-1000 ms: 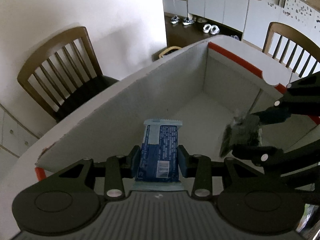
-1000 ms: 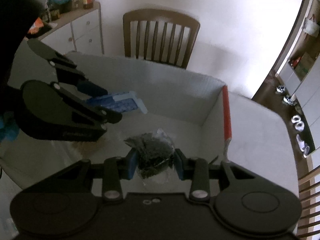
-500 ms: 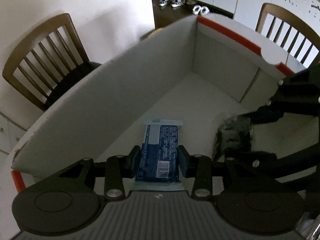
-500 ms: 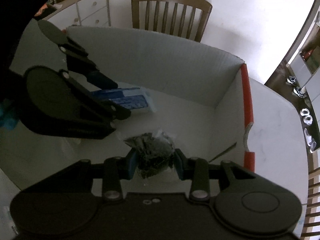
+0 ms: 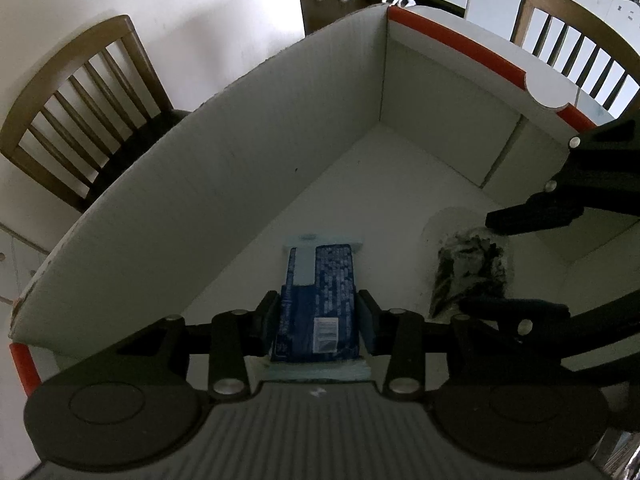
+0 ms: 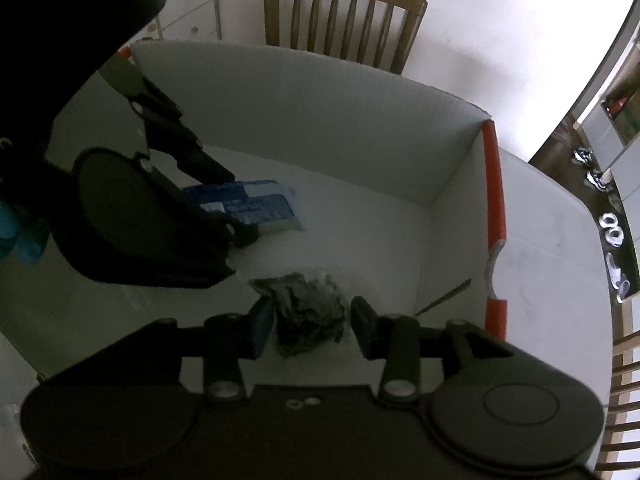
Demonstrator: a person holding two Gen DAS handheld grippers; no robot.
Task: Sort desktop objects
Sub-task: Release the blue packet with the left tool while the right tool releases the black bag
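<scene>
Both grippers are down inside a white cardboard box with red rim edges [image 5: 456,46] [image 6: 494,184]. My left gripper [image 5: 318,320] is shut on a blue snack packet [image 5: 320,296], which lies on or just above the box floor; the packet also shows in the right wrist view [image 6: 250,204]. My right gripper [image 6: 312,326] has its jaws spread apart, with small gaps on either side of a clear bag of dark contents [image 6: 308,320] that rests on the box floor. The bag shows in the left wrist view [image 5: 468,272] between the right gripper's fingers [image 5: 532,218].
The box stands on a white table [image 6: 560,248]. Wooden chairs stand around it: one at the left [image 5: 80,104], one at the far right [image 5: 576,60], one behind the box [image 6: 344,24]. White drawers [image 6: 192,12] are at the back left.
Both grippers have lowered into the box. My right gripper's jaws have opened and the dark bag now rests loose on the floor. My left gripper stays shut on the blue packet.
</scene>
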